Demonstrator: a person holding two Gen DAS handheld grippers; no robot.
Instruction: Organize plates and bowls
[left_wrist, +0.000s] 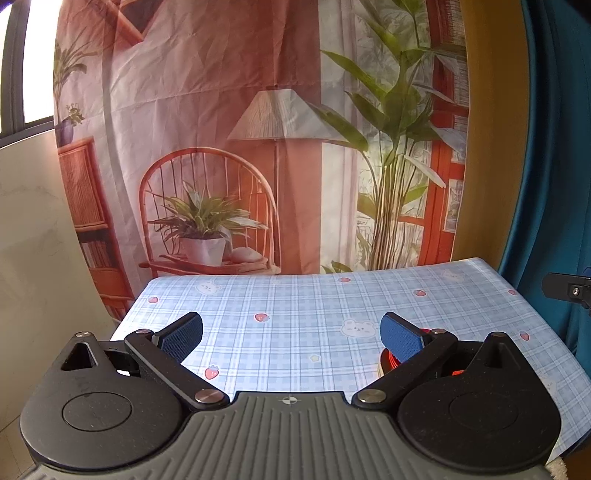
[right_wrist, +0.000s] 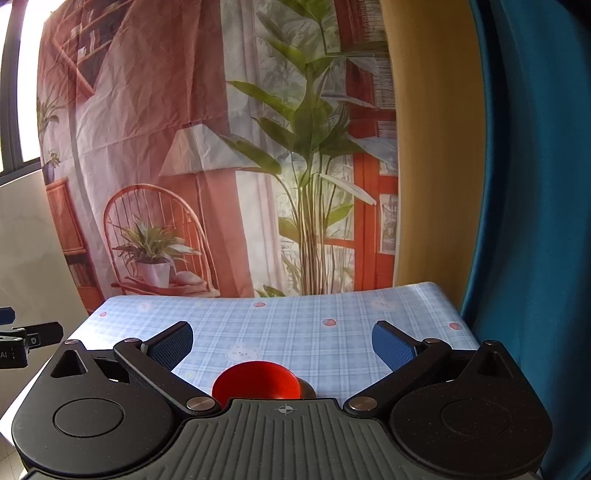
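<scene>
A red bowl (right_wrist: 256, 382) sits on the blue plaid tablecloth (right_wrist: 295, 328) near the front, just below my right gripper (right_wrist: 282, 349), whose jaws stand wide open and empty above it. In the left wrist view the same red bowl (left_wrist: 388, 360) is mostly hidden behind the right finger. My left gripper (left_wrist: 291, 338) is open and empty above the table, to the left of the bowl. No plates show in either view.
A printed fabric backdrop (left_wrist: 258, 147) hangs behind the table's far edge. A blue curtain (right_wrist: 535, 221) hangs at the right. A pale wall (left_wrist: 33, 240) stands at the left. The other gripper's tip shows at the right edge of the left wrist view (left_wrist: 567, 290).
</scene>
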